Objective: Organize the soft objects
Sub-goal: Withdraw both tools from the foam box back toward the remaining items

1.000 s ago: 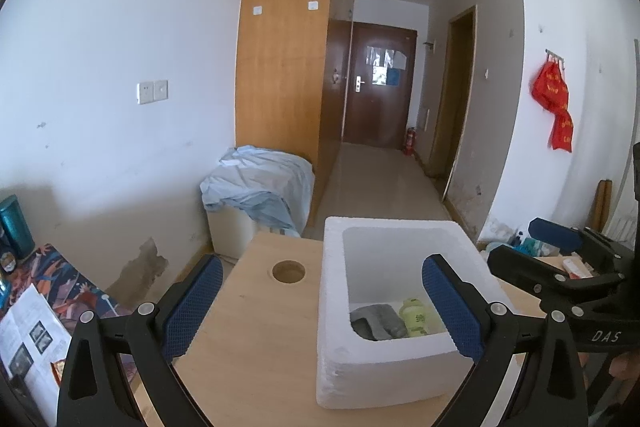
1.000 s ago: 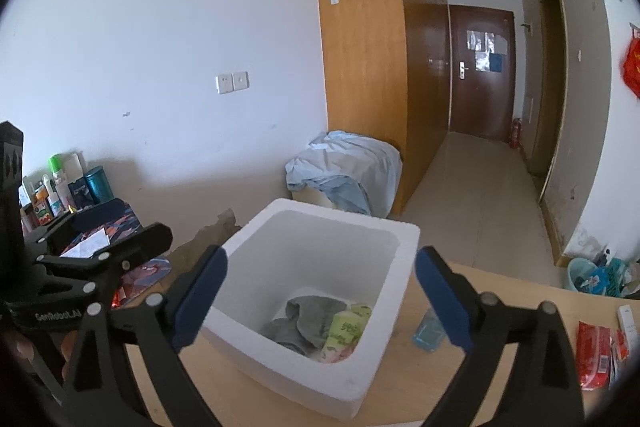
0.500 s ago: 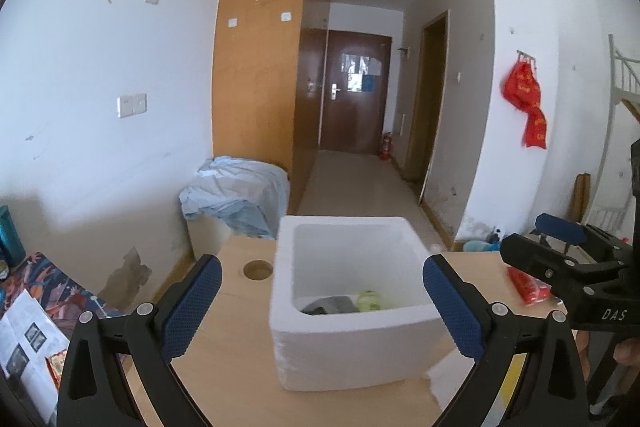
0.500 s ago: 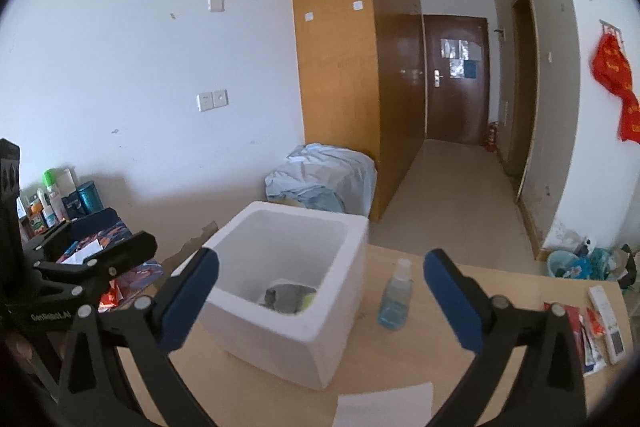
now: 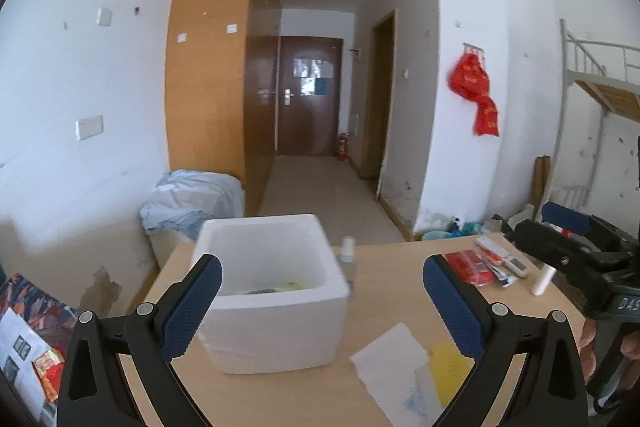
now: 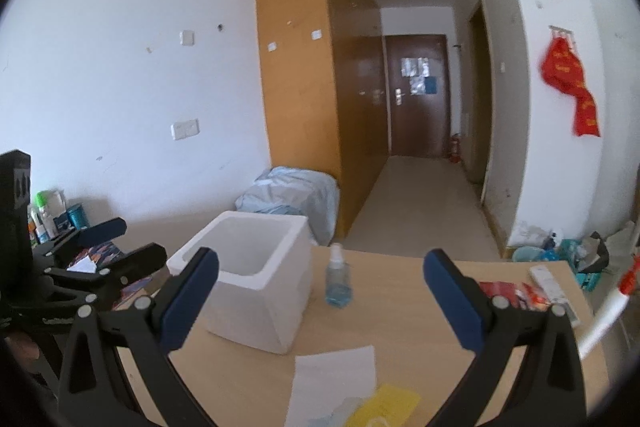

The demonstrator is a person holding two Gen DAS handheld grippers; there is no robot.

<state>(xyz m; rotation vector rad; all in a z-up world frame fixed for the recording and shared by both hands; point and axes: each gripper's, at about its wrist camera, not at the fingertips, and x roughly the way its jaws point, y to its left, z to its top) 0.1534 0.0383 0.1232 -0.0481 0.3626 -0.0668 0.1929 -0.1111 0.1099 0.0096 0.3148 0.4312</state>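
Observation:
A white foam box [image 5: 276, 307] stands on the wooden table [image 5: 384, 307]; grey and yellow-green soft items [image 5: 276, 289] just show inside it. The box also shows in the right wrist view [image 6: 256, 287], its inside hidden there. My left gripper [image 5: 322, 307] is open and empty, held back from the box. My right gripper [image 6: 320, 301] is open and empty, above the table to the box's right. Each gripper appears at the edge of the other's view.
A blue spray bottle [image 6: 338, 279] stands right of the box. White paper [image 5: 394, 361] and a yellow sheet [image 5: 452, 371] lie on the near table. Red packets [image 5: 470, 267] and a remote [image 5: 504, 255] lie at the right. A cluttered side table [image 6: 52, 219] is at left.
Both grippers have pulled back and away from the foam box; it now looks smaller and farther. The bottle, papers and packets have come into view.

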